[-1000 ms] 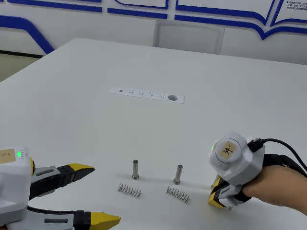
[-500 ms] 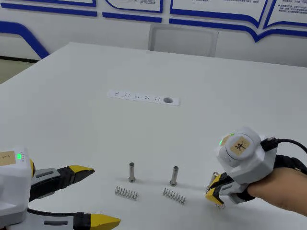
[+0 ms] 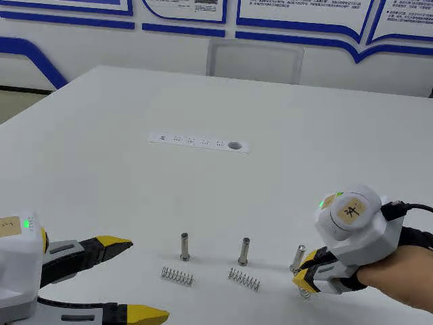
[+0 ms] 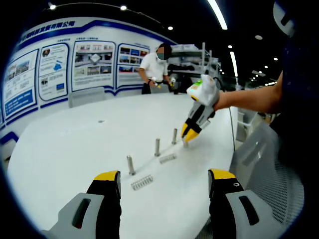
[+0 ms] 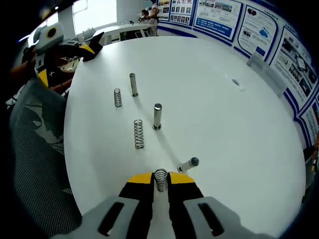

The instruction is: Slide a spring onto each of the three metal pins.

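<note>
The white table (image 3: 101,149) has a socket strip (image 3: 198,142) set in it; behind stand a grey chair (image 3: 254,61) and blue-framed wall boards (image 3: 304,10). The right gripper (image 3: 303,279) pinches a spring (image 5: 160,180) just beside the rightmost pin (image 3: 298,258). The left gripper (image 3: 145,277) has its jaws spread wide

No text legible. Wall posters (image 4: 94,64) carry print too small to read. Tan sticker (image 3: 352,211) on the right gripper (image 3: 301,276) bears a dark mark, not decipherable.
</note>
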Demonstrator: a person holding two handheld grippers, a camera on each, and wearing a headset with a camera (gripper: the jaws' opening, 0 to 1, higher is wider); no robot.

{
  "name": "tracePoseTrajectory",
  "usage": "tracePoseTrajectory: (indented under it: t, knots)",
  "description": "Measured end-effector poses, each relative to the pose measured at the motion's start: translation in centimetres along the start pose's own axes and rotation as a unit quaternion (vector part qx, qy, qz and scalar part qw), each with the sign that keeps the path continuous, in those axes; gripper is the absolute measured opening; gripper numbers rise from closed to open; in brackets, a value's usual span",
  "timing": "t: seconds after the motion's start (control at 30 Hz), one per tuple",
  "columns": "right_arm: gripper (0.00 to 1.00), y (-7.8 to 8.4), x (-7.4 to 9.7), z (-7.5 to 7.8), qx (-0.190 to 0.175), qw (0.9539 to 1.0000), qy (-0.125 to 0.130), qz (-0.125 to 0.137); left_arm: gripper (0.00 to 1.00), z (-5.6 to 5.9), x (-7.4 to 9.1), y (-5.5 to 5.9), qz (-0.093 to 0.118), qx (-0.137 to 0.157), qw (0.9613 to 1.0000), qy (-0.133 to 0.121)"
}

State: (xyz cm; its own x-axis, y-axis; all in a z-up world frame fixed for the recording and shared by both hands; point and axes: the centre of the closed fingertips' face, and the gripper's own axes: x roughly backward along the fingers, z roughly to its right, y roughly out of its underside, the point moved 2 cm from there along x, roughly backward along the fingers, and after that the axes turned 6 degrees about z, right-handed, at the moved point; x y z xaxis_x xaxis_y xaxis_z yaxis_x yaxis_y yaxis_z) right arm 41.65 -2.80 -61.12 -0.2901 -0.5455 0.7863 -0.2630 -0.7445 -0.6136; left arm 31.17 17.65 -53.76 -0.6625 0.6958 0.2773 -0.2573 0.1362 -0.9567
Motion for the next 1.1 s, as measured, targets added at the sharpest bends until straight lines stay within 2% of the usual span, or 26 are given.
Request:
tracePoseTrajectory:
  t: [0.3, 0.6, 1.1]
  knots:
    - [0.12, -0.4, 0.6, 0.2, -0.016, 0.9997, 0.005, 0.017, 0.73, 0.1, 0.0, -0.1, -0.001, -0.003, 1.0000, 0.000]
    - [0.12, -2.2, 2.3, 0.3, -0.039, 0.9973, 0.008, 0.062, 0.73, 0.1, -0.1, -0.1, 0.000, -0.003, 1.0000, 0.001]
    - [0.12, -4.8, 4.0, 1.8, -0.038, 0.9925, 0.038, 0.110, 0.73, 0.1, -0.2, -0.1, 0.003, -0.001, 1.0000, 0.002]
